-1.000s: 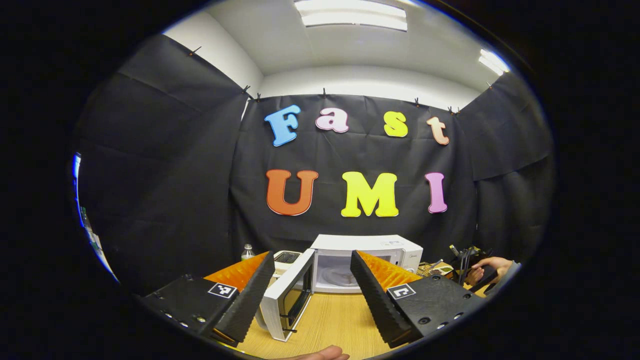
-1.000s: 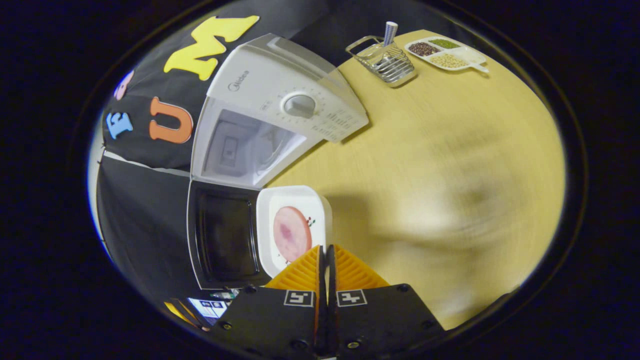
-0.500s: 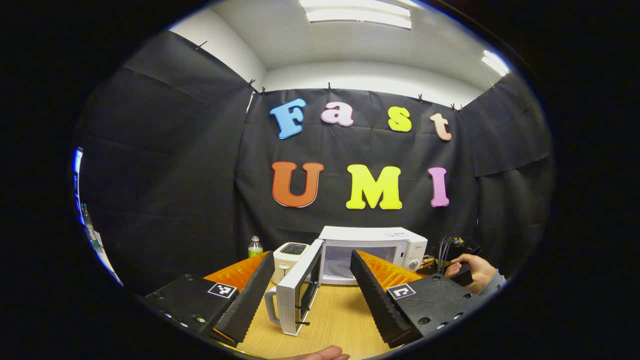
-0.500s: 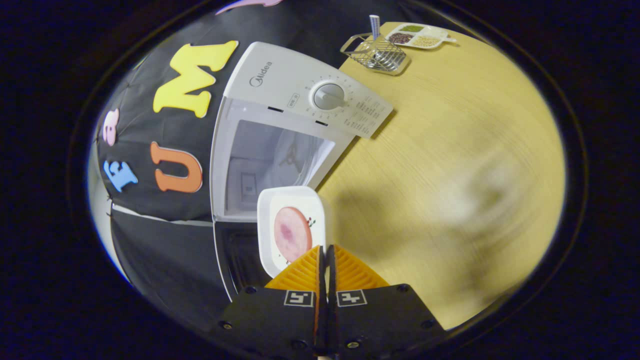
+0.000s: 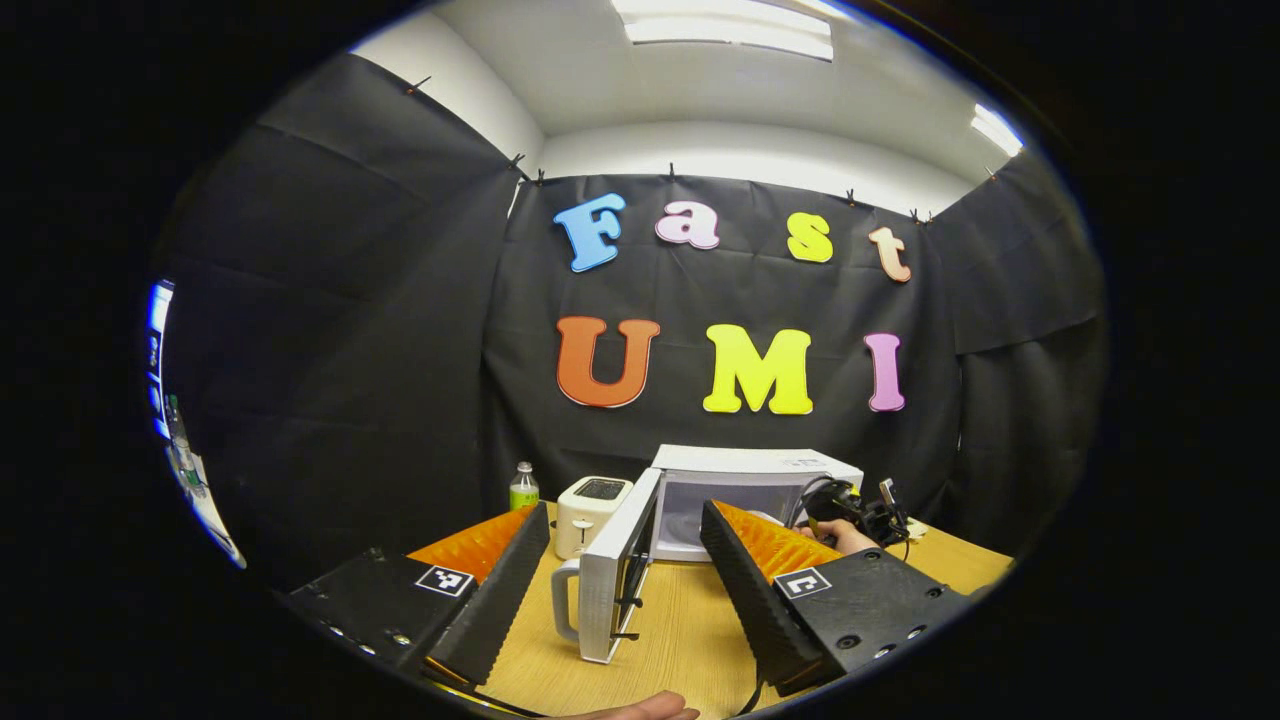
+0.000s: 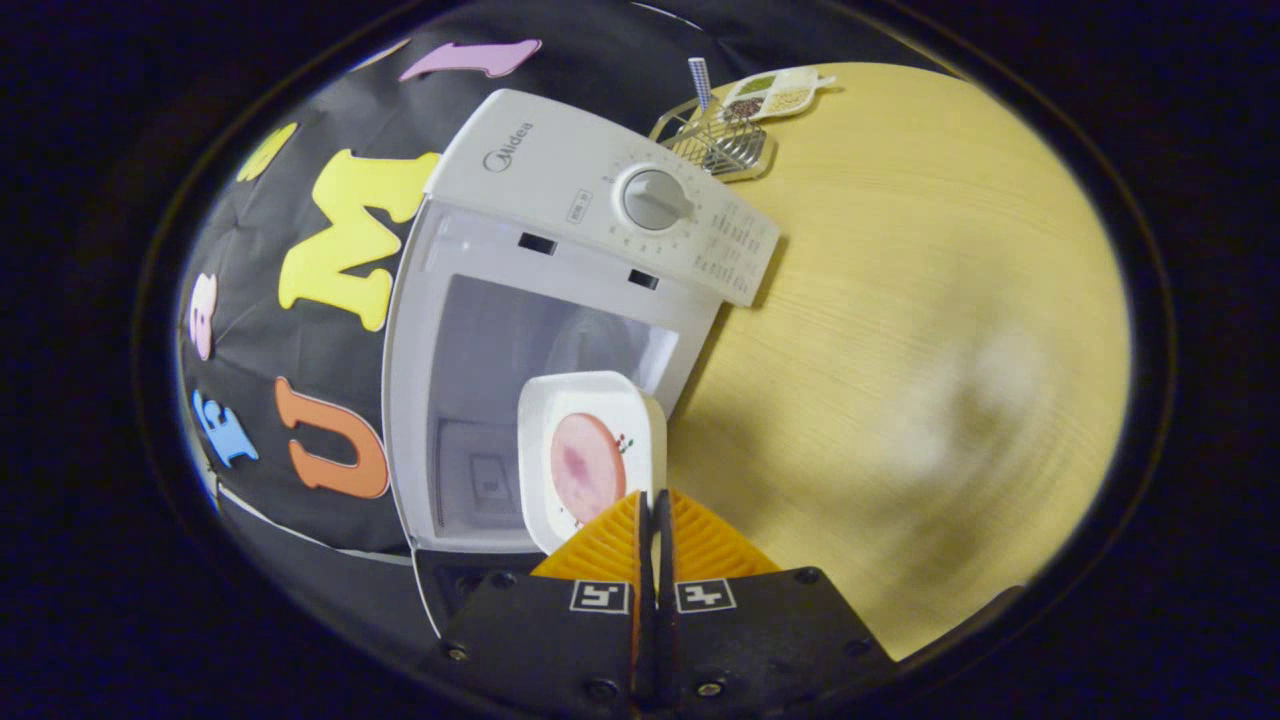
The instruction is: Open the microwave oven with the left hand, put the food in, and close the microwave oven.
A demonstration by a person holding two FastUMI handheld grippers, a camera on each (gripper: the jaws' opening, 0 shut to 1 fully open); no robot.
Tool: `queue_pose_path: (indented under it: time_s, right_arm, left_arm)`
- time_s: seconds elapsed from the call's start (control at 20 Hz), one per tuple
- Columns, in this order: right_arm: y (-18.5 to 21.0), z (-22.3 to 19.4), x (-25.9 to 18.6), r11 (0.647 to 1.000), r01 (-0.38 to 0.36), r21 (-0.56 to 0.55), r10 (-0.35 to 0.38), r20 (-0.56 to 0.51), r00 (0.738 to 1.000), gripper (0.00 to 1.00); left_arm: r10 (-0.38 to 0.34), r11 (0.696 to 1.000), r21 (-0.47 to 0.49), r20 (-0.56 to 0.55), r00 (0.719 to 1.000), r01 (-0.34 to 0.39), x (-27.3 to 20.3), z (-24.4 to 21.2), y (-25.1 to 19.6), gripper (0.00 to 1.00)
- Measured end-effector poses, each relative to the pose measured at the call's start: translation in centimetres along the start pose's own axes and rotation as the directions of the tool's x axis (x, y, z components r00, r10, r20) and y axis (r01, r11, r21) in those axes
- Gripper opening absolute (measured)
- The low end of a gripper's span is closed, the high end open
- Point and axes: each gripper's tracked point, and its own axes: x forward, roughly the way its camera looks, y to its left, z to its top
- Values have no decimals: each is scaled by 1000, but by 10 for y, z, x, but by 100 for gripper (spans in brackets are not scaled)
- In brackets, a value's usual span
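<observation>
White microwave (image 6: 560,250) open; right tool (image 6: 652,520) clamps one food tray (image 6: 590,455); left tool (image 5: 625,590) spread, empty.

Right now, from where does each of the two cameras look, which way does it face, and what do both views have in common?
Left gripper view: it rides on the open left hand-held gripper, back from the microwave, level across the table; own fingers and a hand show.
Right gripper view: it rides on the right hand-held gripper, shut on the plate of food, rolled sideways before the cavity; own fingers show.
Shared: microwave with open door and the table.
</observation>
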Motion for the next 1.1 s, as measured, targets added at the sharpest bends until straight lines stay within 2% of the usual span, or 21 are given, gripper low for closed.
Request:
queue_pose_path:
  time_s: [0.1,0.25,0.45,0.7,0.75,0.85,1.0,1.1]
  right_arm:
    - [12,-5,15,999,-11,51,11,8,1000,4]
    - [29,-3,36,992,4,127,-11,56,998,4]
    - [41,-1,64,991,26,134,-41,110,993,4]
    - [44,-3,104,994,42,103,-51,92,994,4]
    - [43,0,109,994,46,97,-56,103,993,0]
    - [38,10,114,996,50,80,-61,140,988,7]
    - [40,23,117,995,-2,98,-16,184,983,11]
    - [38,28,117,996,-7,84,-9,188,982,12]
  left_arm:
    - [28,1000,-2,-4,1000,-28,-3,-1,7,93]
    - [35,999,-6,-12,999,-35,-5,-7,8,93]
    - [42,999,6,-10,999,-42,-9,-3,12,93]
    - [50,999,2,-18,999,-50,-11,-8,18,93]
    - [53,999,-2,-22,998,-53,-10,-11,20,93]
    - [61,998,-11,-30,998,-62,-10,-14,24,93]
    - [63,997,-30,-46,997,-64,-7,-22,23,93]
    - [57,998,-35,-54,997,-59,-7,-24,23,93]
